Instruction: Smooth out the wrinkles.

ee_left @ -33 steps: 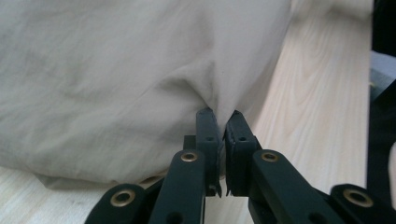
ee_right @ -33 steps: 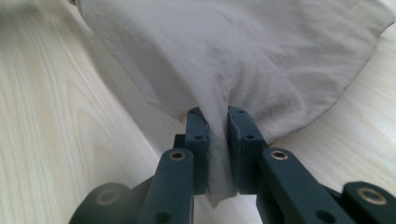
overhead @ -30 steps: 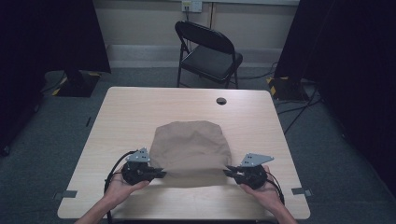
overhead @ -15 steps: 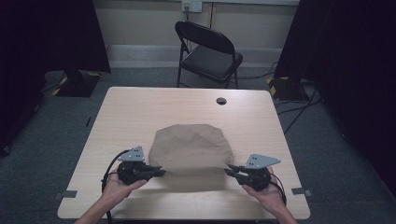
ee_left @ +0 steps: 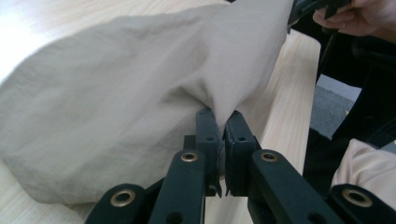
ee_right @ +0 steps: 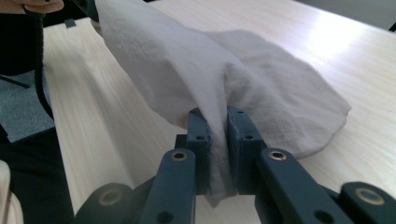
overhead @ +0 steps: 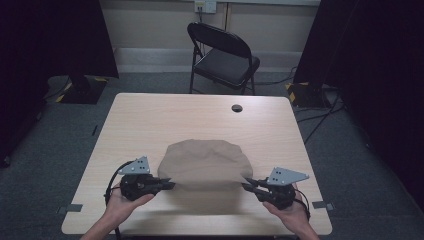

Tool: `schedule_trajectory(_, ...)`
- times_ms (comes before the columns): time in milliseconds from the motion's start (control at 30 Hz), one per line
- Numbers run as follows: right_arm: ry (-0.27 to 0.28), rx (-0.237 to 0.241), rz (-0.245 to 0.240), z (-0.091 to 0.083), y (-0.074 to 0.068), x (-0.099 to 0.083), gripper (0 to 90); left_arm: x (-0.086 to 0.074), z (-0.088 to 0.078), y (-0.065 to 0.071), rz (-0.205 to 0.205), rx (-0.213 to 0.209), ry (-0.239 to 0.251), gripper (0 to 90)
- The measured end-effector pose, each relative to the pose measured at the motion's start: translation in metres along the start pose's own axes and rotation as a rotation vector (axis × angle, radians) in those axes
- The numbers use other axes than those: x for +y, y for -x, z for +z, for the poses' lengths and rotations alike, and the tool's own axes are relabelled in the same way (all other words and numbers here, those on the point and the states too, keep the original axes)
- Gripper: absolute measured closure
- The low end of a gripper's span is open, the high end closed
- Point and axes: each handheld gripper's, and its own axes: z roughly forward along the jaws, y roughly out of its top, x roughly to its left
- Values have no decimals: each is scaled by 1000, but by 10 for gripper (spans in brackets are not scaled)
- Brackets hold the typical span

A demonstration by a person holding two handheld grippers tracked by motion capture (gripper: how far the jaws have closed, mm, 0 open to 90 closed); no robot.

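Two grippers hold a tan cloth (overhead: 205,162) by its near corners above the near half of the wooden table (overhead: 150,120).

The left gripper (overhead: 167,185) is clenched on the cloth's near left corner; in the left gripper view its jaws stand almost together with a fold of the fabric (ee_left: 140,93) pinched between the pads. The right gripper (overhead: 246,185) grasps the near right corner the same way, and in the right gripper view the cloth (ee_right: 243,84) runs down between its jaws and pokes out below them. The near edge of the cloth hangs stretched between the two grippers, raised off the table, while its far, rounded edge lies on the tabletop toward the table's middle. A round black cable hole (overhead: 237,108) sits near the table's far edge, well apart from the cloth. Beyond the table's far edge stands a black folding chair (overhead: 222,55).
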Motion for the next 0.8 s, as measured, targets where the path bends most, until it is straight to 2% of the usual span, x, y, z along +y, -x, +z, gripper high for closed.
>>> schedule_trajectory(67,6,-2,-2,-2,-1,2,809,2,-1,1,6,0,1,867)
schedule_trajectory(233,40,-2,-11,-13,-3,13,810,19,-12,6,26,4,42,868)
schedule_trajectory(333,74,-8,-33,-23,-7,25,811,28,-21,12,43,2,60,868)
schedule_trajectory(433,91,-11,-47,-32,-12,34,813,37,-31,22,67,5,74,868)
schedule_trajectory(533,98,-9,-60,-38,-17,39,813,41,-37,26,76,0,79,868)
schedule_trajectory(600,101,-2,-75,-42,-22,43,814,43,-41,29,80,-8,78,868)
schedule_trajectory(700,101,12,-68,-45,-26,42,814,40,-40,30,81,-16,58,868)
schedule_trajectory(733,79,18,-59,-41,-25,37,814,35,-34,25,63,-16,33,868)
schedule_trajectory(800,56,23,-44,-33,-21,31,813,33,-31,22,50,-14,26,867)
